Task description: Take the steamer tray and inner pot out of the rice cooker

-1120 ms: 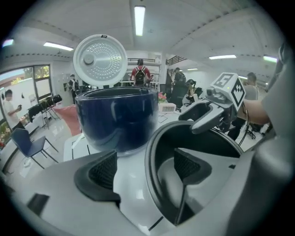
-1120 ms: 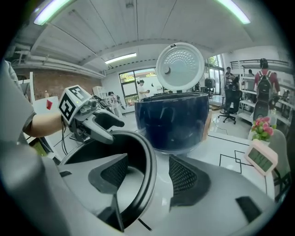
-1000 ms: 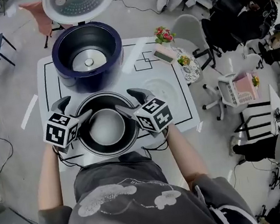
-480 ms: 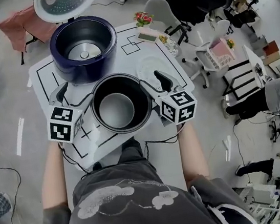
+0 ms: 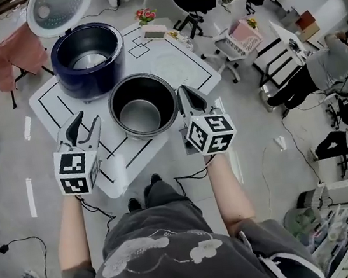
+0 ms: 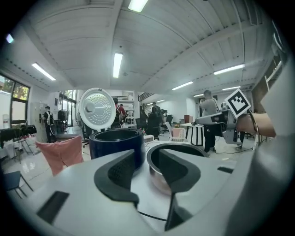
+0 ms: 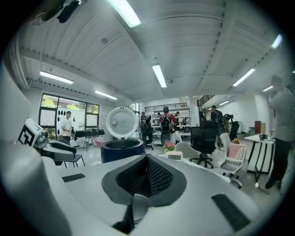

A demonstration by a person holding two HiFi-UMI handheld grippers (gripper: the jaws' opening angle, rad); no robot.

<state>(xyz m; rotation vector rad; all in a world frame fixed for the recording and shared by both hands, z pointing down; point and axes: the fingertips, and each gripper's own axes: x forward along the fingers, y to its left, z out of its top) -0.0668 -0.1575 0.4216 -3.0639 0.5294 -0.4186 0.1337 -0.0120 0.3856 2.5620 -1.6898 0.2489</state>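
The steel inner pot (image 5: 143, 104) (image 6: 193, 147) stands upright on the white table (image 5: 124, 171), in front of the dark blue rice cooker (image 5: 87, 57) (image 6: 115, 143) (image 7: 122, 148), whose lid (image 5: 59, 10) is up. A pale round tray (image 5: 166, 60) lies faintly visible behind the pot. My left gripper (image 5: 86, 123) (image 6: 150, 161) hovers left of the pot; its jaws have just been closing, a gap remains and nothing is between them. My right gripper (image 5: 184, 92) (image 7: 147, 161) hangs at the pot's right side, shut and empty, not touching it.
A flower pot (image 5: 144, 16) and a small box (image 5: 154, 32) sit at the table's far corner. A pink cloth (image 5: 8, 59) lies over a chair at the left. Office chairs and a white basket cart (image 5: 240, 36) stand to the right, with people further off.
Both grippers have left the pot's rim and drawn back and up toward me. The right jaws have closed fully and the left jaws have narrowed. The pot stays on the table.
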